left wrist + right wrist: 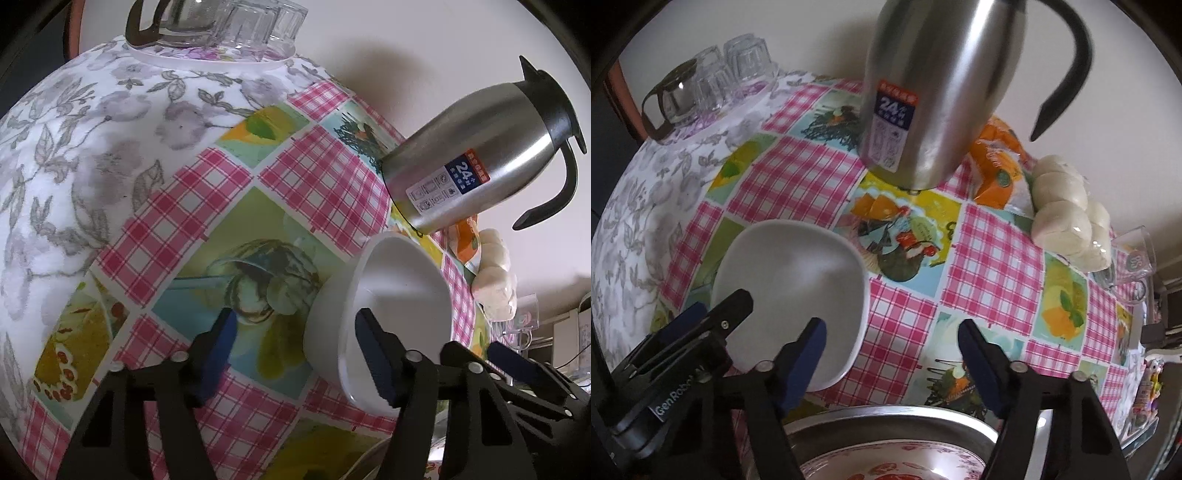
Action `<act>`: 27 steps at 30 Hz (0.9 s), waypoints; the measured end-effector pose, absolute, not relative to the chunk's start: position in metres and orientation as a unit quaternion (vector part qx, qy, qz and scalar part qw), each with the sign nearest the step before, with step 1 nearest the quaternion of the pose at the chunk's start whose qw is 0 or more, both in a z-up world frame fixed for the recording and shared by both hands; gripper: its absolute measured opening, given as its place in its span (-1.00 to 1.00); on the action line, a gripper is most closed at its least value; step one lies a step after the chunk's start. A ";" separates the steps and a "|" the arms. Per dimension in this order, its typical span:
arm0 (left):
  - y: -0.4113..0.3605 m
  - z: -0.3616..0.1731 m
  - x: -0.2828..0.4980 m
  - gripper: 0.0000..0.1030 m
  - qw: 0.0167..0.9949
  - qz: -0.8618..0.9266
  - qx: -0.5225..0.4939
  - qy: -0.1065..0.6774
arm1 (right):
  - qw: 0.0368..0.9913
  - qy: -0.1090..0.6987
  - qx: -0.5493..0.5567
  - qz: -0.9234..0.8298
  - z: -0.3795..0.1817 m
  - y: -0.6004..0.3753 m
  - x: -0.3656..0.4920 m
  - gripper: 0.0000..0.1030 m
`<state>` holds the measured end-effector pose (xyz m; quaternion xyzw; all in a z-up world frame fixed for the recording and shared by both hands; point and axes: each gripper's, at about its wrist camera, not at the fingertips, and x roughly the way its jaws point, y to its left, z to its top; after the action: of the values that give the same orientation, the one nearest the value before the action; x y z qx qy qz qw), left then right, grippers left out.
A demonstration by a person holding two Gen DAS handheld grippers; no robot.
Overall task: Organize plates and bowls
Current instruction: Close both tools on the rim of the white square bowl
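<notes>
A white bowl [399, 295] stands on the patterned tablecloth [207, 206]. My left gripper [295, 350] is open, with its right finger inside the bowl and its left finger outside, apart from the rim. In the right wrist view the same white bowl [798, 284] sits left of centre, with the left gripper's finger [735, 306] over its near-left rim. My right gripper [892, 354] is open and empty above the cloth. Below it lie a steel basin [886, 417] and a red-flowered plate [886, 465].
A steel thermos jug [480, 155] stands behind the bowl, also seen close up in the right wrist view [938, 85]. Upturned glasses [738, 66] sit at the far left. An orange packet [997, 166], white buns [1063, 210] and a glass mug [1134, 262] lie to the right.
</notes>
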<state>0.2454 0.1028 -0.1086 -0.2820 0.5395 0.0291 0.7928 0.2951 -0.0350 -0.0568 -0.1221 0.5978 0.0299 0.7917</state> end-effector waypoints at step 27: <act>0.086 -0.128 0.249 -0.24 0.780 -0.002 -0.299 0.550 | 0.748 0.651 -0.112 0.059 -0.095 -0.019 0.301 -0.68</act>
<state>0.2489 0.0861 -0.1275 -0.2988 0.5498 -0.0020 0.7800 0.3014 -0.0185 -0.0952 -0.1123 0.6515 0.0585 0.7480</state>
